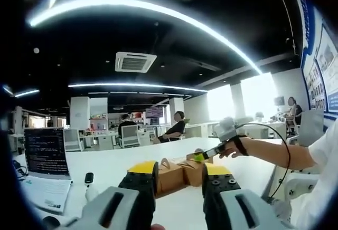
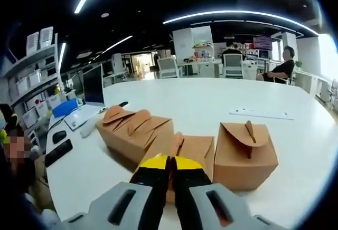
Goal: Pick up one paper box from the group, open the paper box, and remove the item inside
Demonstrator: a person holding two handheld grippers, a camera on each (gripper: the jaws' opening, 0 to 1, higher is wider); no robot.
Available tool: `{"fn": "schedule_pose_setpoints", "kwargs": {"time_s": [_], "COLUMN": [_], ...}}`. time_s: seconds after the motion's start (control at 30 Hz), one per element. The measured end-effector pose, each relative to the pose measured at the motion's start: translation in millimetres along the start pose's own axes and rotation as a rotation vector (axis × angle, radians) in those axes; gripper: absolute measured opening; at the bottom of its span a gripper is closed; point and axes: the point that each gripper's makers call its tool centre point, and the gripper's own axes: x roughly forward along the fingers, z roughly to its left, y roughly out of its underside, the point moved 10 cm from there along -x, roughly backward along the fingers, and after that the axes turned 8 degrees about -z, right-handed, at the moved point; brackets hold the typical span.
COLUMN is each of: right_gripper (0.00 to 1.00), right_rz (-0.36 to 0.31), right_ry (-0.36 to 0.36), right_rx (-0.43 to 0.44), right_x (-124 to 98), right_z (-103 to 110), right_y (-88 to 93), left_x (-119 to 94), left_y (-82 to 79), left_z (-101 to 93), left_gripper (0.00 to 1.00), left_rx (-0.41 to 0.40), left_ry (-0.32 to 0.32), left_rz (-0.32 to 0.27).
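Three brown paper boxes stand together on the white table [image 2: 227,95]: a left box [image 2: 134,130], a middle box [image 2: 193,148] and a right box [image 2: 245,153]. My right gripper [image 2: 170,165] has its yellow-tipped jaws pressed together at the middle box's upright top flap, which runs in between them. In the left gripper view this right gripper [image 1: 200,157] reaches in from the right, held by a hand, over the boxes [image 1: 174,176]. My left gripper [image 1: 179,171] is open, its jaws apart on either side of the boxes and a little short of them.
An open laptop [image 1: 47,161] and a small black item [image 1: 88,178] lie on the table at left. A laptop [image 2: 92,85], a blue tray [image 2: 66,107] and dark devices [image 2: 58,151] sit left of the boxes. A white strip [image 2: 259,114] lies behind them. People sit at far desks.
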Motion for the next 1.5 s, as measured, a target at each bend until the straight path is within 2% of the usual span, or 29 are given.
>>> {"fn": "schedule_pose_setpoints", "kwargs": {"time_s": [0.63,1.03,1.43,1.5], "right_gripper": [0.04,0.03,0.03,0.03], "right_rz": [-0.005,0.017,0.002,0.002], "right_ry": [-0.038,-0.085,-0.181,-0.201], "right_rx": [-0.012,-0.032,-0.185,-0.176], "right_x": [-21,-38,-46,-46], "right_z": [2,2,2,1], "right_y": [6.8,10.0,12.5,12.8], "left_x": [2,4,6,5], "left_y": [1.4,2.5,3.5,3.2], "left_z": [-2.7,-3.6,-3.2,-3.4], "left_gripper": [0.35,0.35,0.35,0.35], "left_rx": [0.0,-0.002,-0.003,-0.003], "left_ry": [0.017,0.018,0.018,0.019], "left_rz": [0.009,0.014,0.018,0.017]}}
